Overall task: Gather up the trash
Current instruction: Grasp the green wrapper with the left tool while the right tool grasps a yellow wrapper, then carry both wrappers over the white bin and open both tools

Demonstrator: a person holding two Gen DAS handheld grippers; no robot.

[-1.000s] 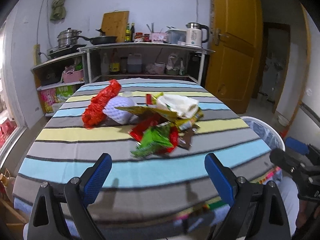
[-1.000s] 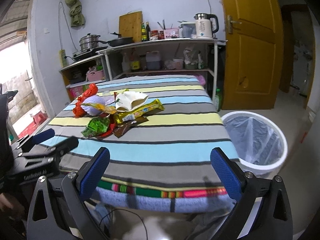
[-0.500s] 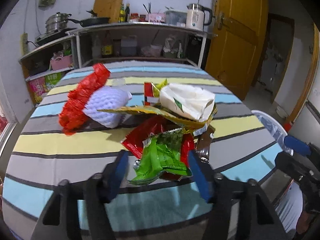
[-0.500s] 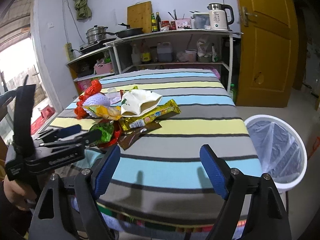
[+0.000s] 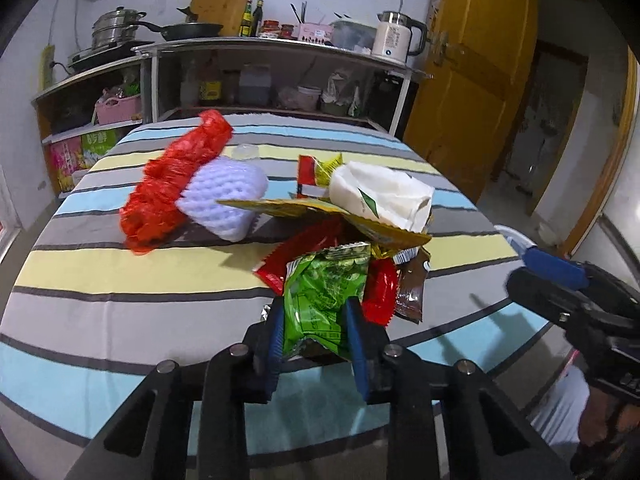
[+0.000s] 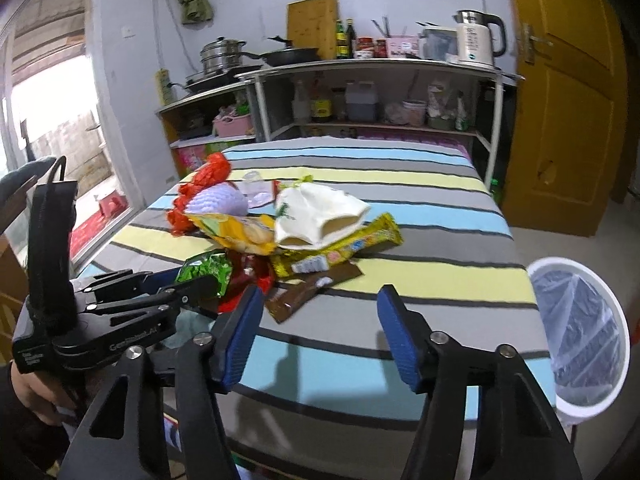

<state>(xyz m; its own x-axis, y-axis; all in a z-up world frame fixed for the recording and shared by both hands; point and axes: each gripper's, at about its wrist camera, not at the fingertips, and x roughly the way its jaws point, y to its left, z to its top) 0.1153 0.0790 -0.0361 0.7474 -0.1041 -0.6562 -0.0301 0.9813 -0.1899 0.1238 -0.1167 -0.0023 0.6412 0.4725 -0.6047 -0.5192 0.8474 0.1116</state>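
A pile of trash lies on the striped table (image 5: pixel 120 272): a red net bag (image 5: pixel 172 188), a white foam net (image 5: pixel 224 200), a white paper bag (image 5: pixel 380 196), a yellow wrapper (image 6: pixel 344 248), a red wrapper (image 5: pixel 304 248), a brown wrapper (image 5: pixel 410 288). My left gripper (image 5: pixel 316 312) is shut on the green snack wrapper (image 5: pixel 324 288) at the pile's near edge; it also shows in the right wrist view (image 6: pixel 200 280). My right gripper (image 6: pixel 320 304) is open and empty above the table's near part, right of the pile.
A white trash bin (image 6: pixel 576 332) with a clear liner stands on the floor right of the table. Kitchen shelves (image 5: pixel 280 80) with pots, bottles and a kettle (image 5: pixel 394 40) stand behind the table. A yellow door (image 5: pixel 476 80) is at the right.
My left gripper moved forward to the pile and closed on the green wrapper. My right gripper advanced over the table and narrowed somewhat, staying open.
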